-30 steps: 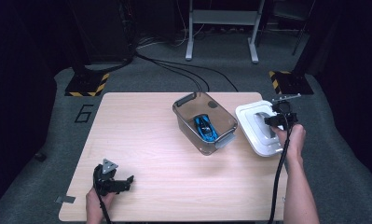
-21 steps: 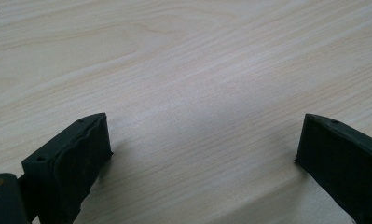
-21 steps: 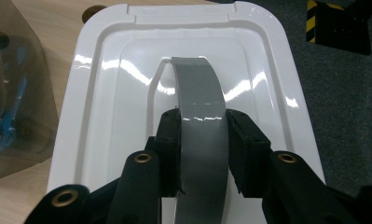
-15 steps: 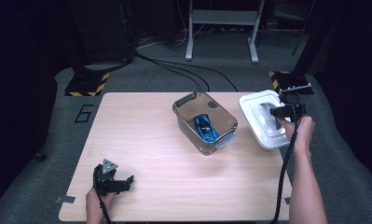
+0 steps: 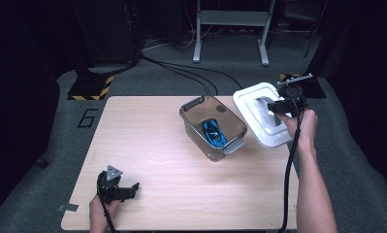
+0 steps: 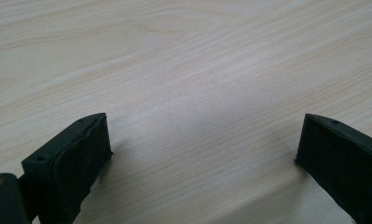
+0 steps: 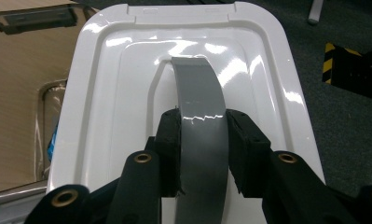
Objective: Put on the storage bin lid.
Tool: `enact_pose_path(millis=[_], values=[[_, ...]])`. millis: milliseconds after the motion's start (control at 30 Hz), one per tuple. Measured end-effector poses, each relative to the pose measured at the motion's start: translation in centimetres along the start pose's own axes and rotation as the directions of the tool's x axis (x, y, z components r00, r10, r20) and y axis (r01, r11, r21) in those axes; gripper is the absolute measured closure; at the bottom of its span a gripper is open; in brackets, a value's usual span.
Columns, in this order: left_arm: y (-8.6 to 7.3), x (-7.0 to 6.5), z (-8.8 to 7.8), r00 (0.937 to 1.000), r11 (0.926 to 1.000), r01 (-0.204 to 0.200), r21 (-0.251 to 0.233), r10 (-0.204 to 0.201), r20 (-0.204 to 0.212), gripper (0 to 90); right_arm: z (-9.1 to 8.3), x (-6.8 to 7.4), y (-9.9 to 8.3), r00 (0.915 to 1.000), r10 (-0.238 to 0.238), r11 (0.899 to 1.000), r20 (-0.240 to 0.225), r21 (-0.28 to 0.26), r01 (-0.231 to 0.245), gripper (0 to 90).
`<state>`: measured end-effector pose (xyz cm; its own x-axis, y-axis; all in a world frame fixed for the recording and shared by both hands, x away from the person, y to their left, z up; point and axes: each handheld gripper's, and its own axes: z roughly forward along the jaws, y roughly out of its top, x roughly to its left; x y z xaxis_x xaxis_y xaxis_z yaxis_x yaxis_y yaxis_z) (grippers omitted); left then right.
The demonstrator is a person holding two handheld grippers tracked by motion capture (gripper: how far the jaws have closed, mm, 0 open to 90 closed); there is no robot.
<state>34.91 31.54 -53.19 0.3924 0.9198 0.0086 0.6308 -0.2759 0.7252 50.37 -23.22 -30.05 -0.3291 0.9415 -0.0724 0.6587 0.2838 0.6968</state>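
Note:
A white box lid [image 5: 259, 111] [image 7: 127, 70] hangs tilted in the air off the table's right side, beside a clear grey box [image 5: 211, 127]. My right gripper [image 5: 274, 107] [image 7: 203, 149] is shut on the lid's grey arched handle [image 7: 200, 107]. A blue toy car [image 5: 214, 133] lies inside the box. My left gripper [image 5: 128, 188] [image 6: 200, 154] rests near the table's front left corner, open, with bare wood between its fingers.
The wooden table [image 5: 147, 141] stands on grey carpet. Black cables [image 5: 181, 73] run across the floor behind it, with a yellow-black striped base [image 5: 91, 87] at back left and a metal stand [image 5: 230, 29] behind.
My right gripper has lifted the white lid up off the table and away toward the back right. The left gripper has stayed put.

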Motion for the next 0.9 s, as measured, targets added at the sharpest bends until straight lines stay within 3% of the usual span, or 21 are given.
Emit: enact_pose_path(millis=[133, 367, 900], values=[[0.0, 0.0, 0.0, 1.0000, 1.0000, 0.000, 0.000, 0.000, 0.000, 2.9, 0.2, 1.1, 0.8, 0.9992, -0.025, 1.000, -0.030, -0.008, 0.025, 67.1], [0.0, 0.0, 0.0, 1.0000, 1.0000, 0.000, 0.000, 0.000, 0.000, 3.0, 0.4, 2.9, 1.7, 0.9931, -0.018, 0.999, -0.116, -0.028, 0.014, 67.1], [0.0, 0.0, 0.0, 1.0000, 1.0000, -0.002, 0.003, 0.002, 0.002, 3.0, 2.0, 7.0, 3.2, 0.9818, -0.066, 0.998, -0.178, -0.018, 0.064, 67.1]])
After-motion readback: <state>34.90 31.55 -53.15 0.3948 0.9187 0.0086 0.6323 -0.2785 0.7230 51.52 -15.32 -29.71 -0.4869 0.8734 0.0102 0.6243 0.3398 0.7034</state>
